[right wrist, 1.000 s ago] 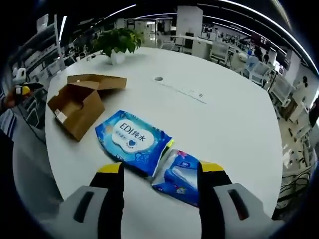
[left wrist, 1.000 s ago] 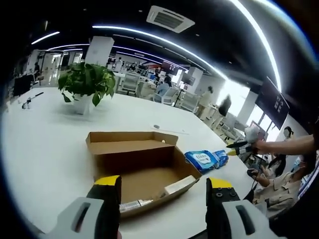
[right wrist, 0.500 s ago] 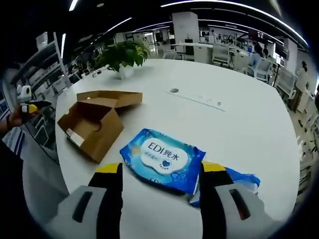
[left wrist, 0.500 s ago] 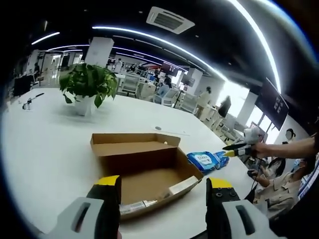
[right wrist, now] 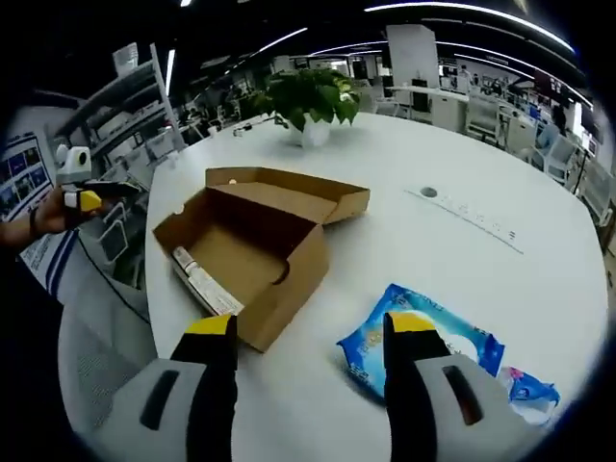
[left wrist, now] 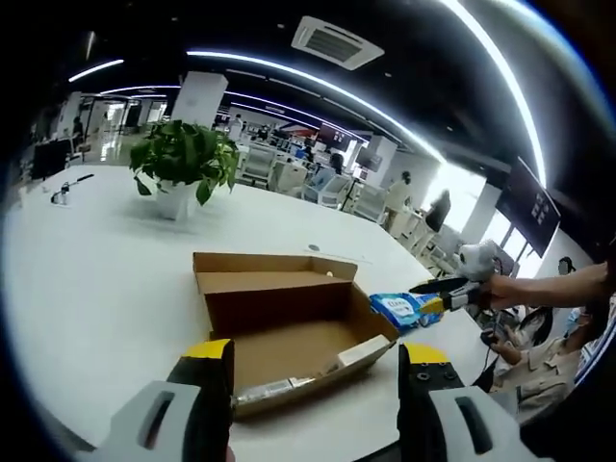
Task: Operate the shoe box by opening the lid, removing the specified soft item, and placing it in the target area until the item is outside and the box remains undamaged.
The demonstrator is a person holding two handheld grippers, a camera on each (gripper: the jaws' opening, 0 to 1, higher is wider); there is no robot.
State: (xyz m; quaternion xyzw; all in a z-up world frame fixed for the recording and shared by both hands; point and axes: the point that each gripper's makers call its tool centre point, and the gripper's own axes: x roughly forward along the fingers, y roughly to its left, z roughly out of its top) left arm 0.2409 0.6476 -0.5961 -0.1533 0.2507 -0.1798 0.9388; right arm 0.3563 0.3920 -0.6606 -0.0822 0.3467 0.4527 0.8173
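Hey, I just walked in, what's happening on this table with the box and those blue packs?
A person is working with a handheld gripper in each hand at a white table. The cardboard shoe box lies open with its lid folded back, and nothing soft shows inside it. A blue pack of wet wipes lies on the table beside the box, with a smaller blue pack next to it. The right gripper hovers open near the wipes, holding nothing. The left gripper is open too, pointed at the box.

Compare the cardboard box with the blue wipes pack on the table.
The cardboard box is brown, stiff and open, lid folded back, inside bare; the blue wipes pack is soft, printed, flat and closed. The box looks much bigger. Both rest on the white table, side by side, apart.
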